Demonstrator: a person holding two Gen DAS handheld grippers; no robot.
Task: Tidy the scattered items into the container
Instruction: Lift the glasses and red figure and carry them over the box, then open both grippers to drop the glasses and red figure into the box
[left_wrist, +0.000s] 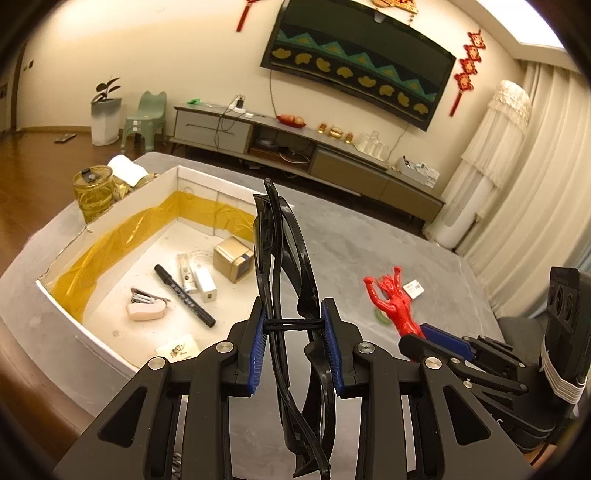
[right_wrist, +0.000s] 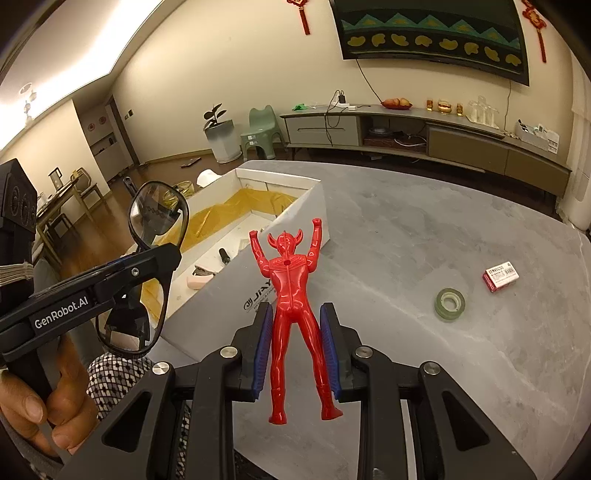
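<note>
Left wrist view, itemised:
- left gripper (left_wrist: 292, 328): clenched on folded black glasses (left_wrist: 286, 266), blue pads pressing frame from both sides; lower end of glasses cut off at bottom edge.
- white box (left_wrist: 92, 349), yellow film lining, on grey table (left_wrist: 369, 243). Inside: black marker (left_wrist: 183, 295), pink stapler (left_wrist: 146, 308), gold cube (left_wrist: 232, 258), white charger (left_wrist: 205, 285), card w/ print too small to read (left_wrist: 179, 349), part hidden behind gripper.
- green tape roll (left_wrist: 380, 316): mostly hidden behind figure.
- yellow jar (left_wrist: 92, 195), beyond box's far side.

Right wrist view:
- right gripper (right_wrist: 295, 339): grasping red toy figure (right_wrist: 291, 295) at legs, arms raised, held above table beside box.
- box near wall carries logo, partly covered by figure; most contents hidden from this side.
- tape roll (right_wrist: 450, 304) and small red-white box (right_wrist: 500, 276) loose on table, apart from each other; label illegible.
- hand (right_wrist: 33, 410) on left gripper handle, cut off at edge; patterned sleeve (right_wrist: 114, 376) beside it.
</note>
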